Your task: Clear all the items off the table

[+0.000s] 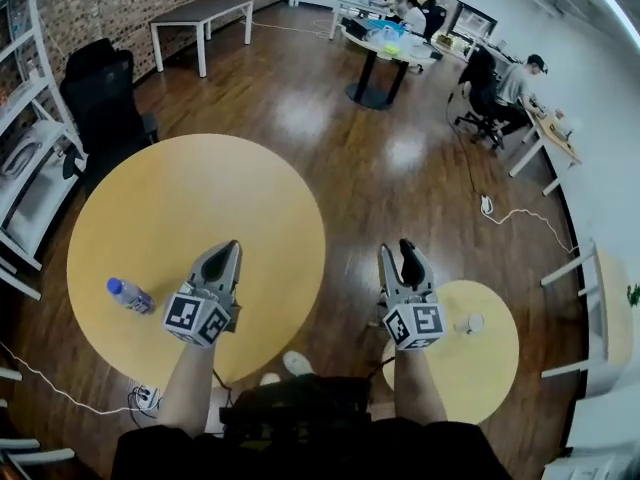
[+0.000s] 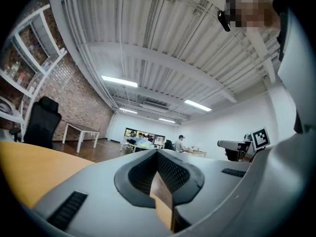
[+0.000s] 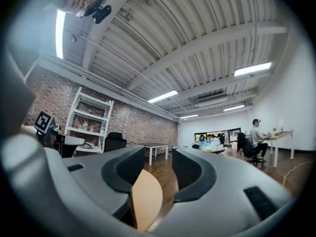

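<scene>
Closest in, the left claw [image 1: 230, 253] has its jaws pressed together on nothing, and the right claw [image 1: 397, 258] holds its jaws partly apart with nothing between them; both are held out roughly level above the floor [image 1: 350, 168]. Just below them a power strip [image 1: 147, 398] and its cable lie by the person's feet, a likely snag if they step toward the work. Left of the left claw, a clear bottle [image 1: 130, 295] with a blue cap lies on its side near the edge of the large counter [image 1: 200, 198]. Being round and close to the rim, it would probably roll off if the shut claw bumps it, so those jaws need to part first. To the right, a small pale object [image 1: 470, 323], too small to identify, sits on the small counter [image 1: 480, 368] and could easily be missed. Further off stands a black chair [image 1: 100, 98], and people sit at desks at the far end.
</scene>
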A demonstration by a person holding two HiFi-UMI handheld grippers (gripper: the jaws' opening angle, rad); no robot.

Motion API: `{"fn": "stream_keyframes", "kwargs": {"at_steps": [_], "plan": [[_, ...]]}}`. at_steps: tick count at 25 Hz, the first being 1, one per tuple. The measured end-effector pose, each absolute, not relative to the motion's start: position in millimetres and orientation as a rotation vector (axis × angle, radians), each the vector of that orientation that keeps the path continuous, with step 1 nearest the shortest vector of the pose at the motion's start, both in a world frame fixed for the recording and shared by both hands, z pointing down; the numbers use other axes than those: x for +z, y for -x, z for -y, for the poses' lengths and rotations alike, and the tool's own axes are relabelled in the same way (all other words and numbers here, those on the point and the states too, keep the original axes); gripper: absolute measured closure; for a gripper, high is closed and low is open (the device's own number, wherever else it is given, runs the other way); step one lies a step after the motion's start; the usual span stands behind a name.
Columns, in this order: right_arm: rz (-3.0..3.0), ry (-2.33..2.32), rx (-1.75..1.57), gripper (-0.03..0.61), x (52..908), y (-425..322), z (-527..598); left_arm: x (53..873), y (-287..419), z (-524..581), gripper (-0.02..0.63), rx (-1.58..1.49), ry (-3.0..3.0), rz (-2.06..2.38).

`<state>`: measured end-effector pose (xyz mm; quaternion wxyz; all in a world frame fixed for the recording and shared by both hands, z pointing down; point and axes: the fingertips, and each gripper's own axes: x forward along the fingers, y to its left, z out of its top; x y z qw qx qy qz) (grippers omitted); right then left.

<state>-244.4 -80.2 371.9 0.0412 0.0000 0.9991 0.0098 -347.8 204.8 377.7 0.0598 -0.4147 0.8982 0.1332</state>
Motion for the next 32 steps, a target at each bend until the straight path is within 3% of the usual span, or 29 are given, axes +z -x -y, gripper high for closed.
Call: {"fn": "stream_keyframes", "kwargs": {"at_steps": [15,32], "plan": [[-2.933,0.807,0.043,0.4,368,26,196,368,270,-10,0.614,0.39,1.926,-2.36],[-2.754,1.191,0.048,0.4,377,-106,295,366,183,147,0.614,0.341,2.239,-2.081]]}}
